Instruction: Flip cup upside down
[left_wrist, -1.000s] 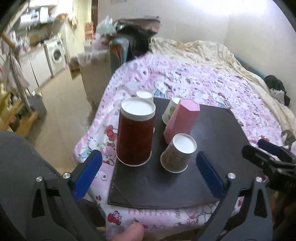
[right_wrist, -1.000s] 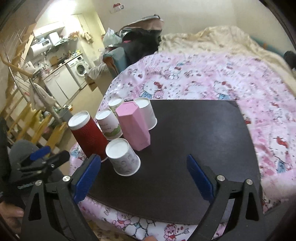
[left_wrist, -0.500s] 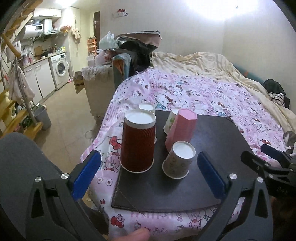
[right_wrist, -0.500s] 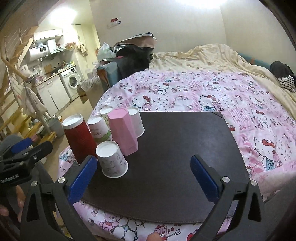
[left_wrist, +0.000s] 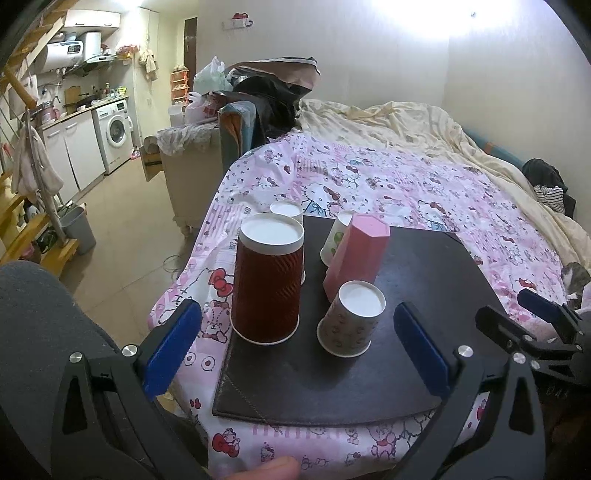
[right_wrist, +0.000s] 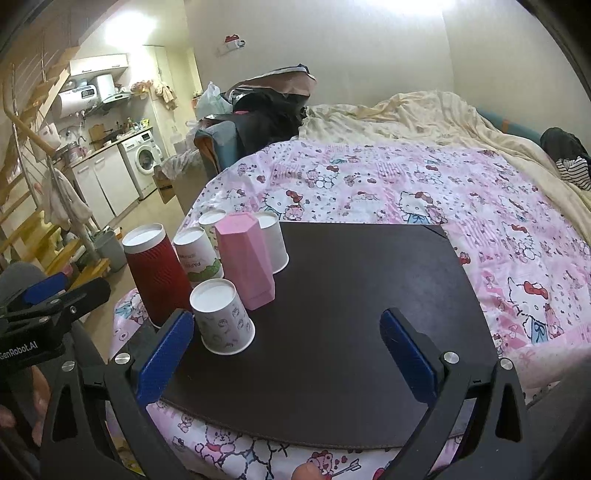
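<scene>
From where I watch, all six cups stand mouth-down at the left of the dark leather mat (right_wrist: 351, 314) on the bed, the patterned paper cup (right_wrist: 223, 319) nearest; nothing looks left to flip. My right hand-held gripper (right_wrist: 286, 356), just widened, is empty; the left hand-held gripper (left_wrist: 297, 350) gapes too. Both views sit higher than before.

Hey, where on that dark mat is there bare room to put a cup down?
The dark mat is bare across its whole right half, from the pink cup to the mat's right edge, and along the near edge. Its left side is crowded: the red cup, the patterned cup and three paper cups stand close together there.
</scene>
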